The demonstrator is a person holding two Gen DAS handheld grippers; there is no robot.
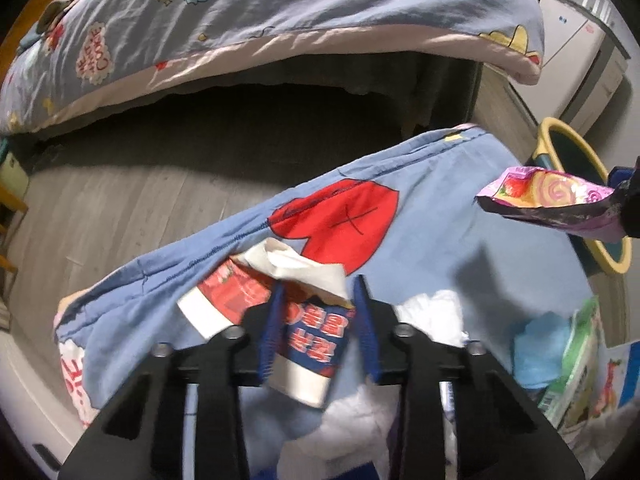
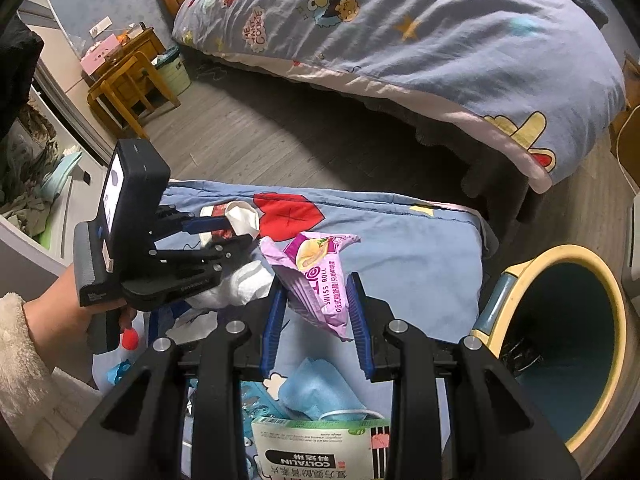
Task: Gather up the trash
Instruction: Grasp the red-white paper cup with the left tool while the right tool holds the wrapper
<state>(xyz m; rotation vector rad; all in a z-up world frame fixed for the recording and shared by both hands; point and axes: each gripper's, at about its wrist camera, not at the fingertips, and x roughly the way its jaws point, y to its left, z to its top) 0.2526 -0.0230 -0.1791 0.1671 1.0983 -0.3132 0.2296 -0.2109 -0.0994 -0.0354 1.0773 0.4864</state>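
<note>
My left gripper (image 1: 318, 290) is shut on a red, white and blue paper cup (image 1: 308, 344) stuffed with a crumpled white tissue (image 1: 296, 266), held above a blue cartoon cloth (image 1: 420, 232). The left gripper also shows in the right wrist view (image 2: 236, 232) with the cup (image 2: 218, 224). My right gripper (image 2: 316, 284) is shut on a pink Swiss roll wrapper (image 2: 320, 276), lifted over the cloth (image 2: 400, 248). The wrapper shows at the right of the left wrist view (image 1: 552, 196). A yellow-rimmed teal bin (image 2: 560, 344) stands open at the right, also in the left wrist view (image 1: 580, 160).
On the cloth lie white tissues (image 1: 432, 316), a blue face mask (image 2: 316, 392) and a green and white medicine box (image 2: 320, 448). A bed with a blue quilt (image 2: 400, 40) lies beyond a strip of wooden floor (image 2: 260, 140). A wooden stool (image 2: 124, 84) stands far left.
</note>
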